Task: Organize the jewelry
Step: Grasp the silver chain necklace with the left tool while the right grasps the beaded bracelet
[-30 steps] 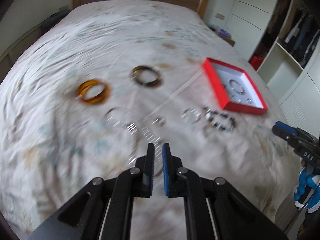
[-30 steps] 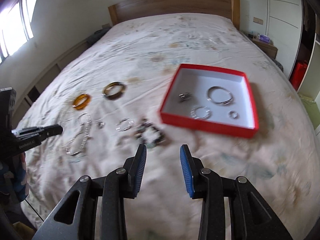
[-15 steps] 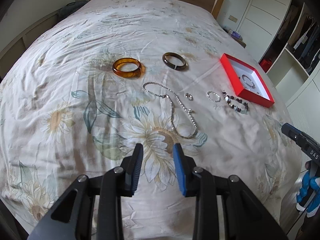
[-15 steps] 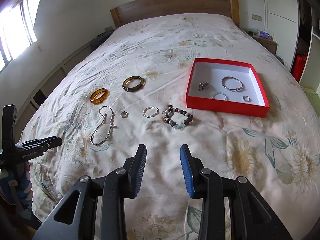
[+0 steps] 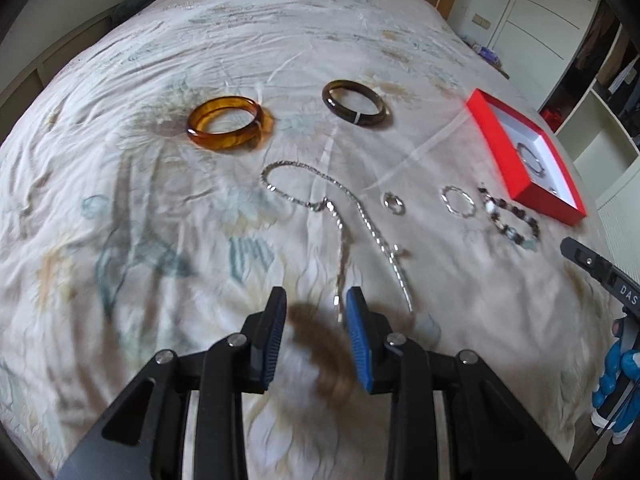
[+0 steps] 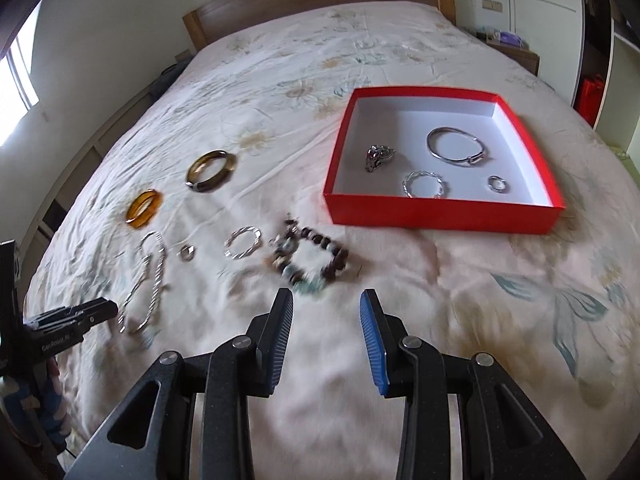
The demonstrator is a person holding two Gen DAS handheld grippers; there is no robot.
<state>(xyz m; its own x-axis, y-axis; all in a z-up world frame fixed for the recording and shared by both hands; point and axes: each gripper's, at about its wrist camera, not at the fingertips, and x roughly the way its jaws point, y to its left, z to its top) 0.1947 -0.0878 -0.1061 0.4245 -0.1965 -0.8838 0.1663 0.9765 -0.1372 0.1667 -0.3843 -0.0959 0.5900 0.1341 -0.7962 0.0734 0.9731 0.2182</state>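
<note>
On the flower-print bedspread the loose pieces lie in a rough band. Far left is a translucent amber bangle, then a dark brown polished bangle; nearer lies a long silver chain necklace, and to its right a small silver ring, a twisted silver bracelet and a brown-and-pale beaded bracelet. At the right stands the shallow red cardboard box with a white inside, already holding four silver pieces. The left gripper hangs just above the near end of the necklace, jaws partly apart and empty. The right gripper hovers just near of the beaded bracelet, likewise part open with nothing between its pads. The step in hand looks like an approach for the next pick-up. The next move calls for lowering the fingers astride a strand or bead, closing gently without pinching the cloth, then carrying it right to the box.
</note>
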